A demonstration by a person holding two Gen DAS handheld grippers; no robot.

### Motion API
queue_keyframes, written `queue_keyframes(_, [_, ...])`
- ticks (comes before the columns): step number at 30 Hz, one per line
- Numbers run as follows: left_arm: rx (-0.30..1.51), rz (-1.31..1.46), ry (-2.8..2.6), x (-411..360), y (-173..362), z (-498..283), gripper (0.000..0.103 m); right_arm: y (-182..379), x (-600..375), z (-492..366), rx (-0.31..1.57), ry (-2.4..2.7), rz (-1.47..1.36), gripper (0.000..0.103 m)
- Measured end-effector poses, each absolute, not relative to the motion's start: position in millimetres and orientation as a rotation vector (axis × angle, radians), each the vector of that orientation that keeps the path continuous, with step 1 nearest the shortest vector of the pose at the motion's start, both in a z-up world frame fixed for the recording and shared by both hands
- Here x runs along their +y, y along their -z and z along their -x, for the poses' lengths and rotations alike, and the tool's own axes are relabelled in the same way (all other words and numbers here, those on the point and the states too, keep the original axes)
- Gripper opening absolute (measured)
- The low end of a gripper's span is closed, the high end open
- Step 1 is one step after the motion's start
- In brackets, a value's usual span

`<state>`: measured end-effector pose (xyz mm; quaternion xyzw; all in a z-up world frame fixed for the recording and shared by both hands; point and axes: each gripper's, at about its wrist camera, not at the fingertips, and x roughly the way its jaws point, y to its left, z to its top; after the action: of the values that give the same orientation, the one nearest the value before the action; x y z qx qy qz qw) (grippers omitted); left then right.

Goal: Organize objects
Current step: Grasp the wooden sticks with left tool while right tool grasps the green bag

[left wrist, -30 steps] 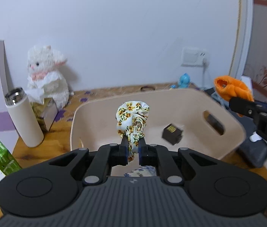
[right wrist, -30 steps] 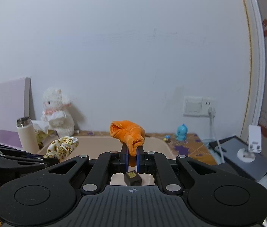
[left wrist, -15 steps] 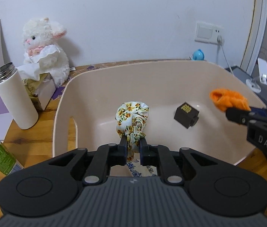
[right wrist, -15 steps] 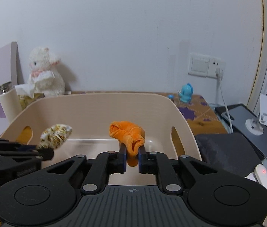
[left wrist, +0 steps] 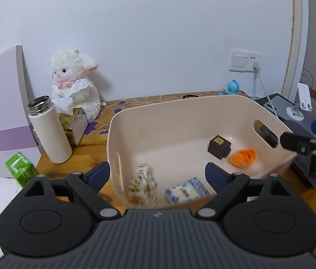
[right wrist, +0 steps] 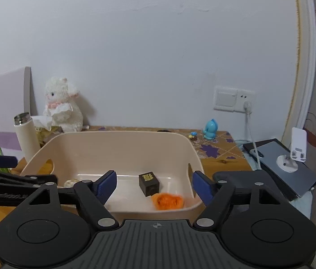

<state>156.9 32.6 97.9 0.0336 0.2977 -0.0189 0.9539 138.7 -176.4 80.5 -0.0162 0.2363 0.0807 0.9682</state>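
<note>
While both tongs gape, left [left wrist: 157, 174], right [right wrist: 154, 185] | dark cube [right wrist: 149, 184] bears gold glyph | bin [right wrist: 122, 137]

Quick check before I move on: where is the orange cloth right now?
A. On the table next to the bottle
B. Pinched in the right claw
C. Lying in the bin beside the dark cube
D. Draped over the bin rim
C: the orange cloth lies on the floor of the bin beside the dark cube, and the right claw stands open and empty above it.
</note>
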Motion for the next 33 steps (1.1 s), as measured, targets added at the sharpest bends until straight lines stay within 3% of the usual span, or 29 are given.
queue_keyframes(12, [0.657, -0.093, 0.025, 48, -69, -103, 0.098, -43, -186, -91, 0.569, -0.189, 0.059, 0.081])
queue_keyframes(22, [0.762, -0.083, 0.035, 54, -15, -98, 0.098, -7, -177, -72, 0.693, -0.254, 0.129, 0.082])
queue_keyframes(33, [0.796, -0.033, 0.091, 54, 8, -114, 0.098, 26, -152, -85, 0.766, -0.286, 0.243, 0.088])
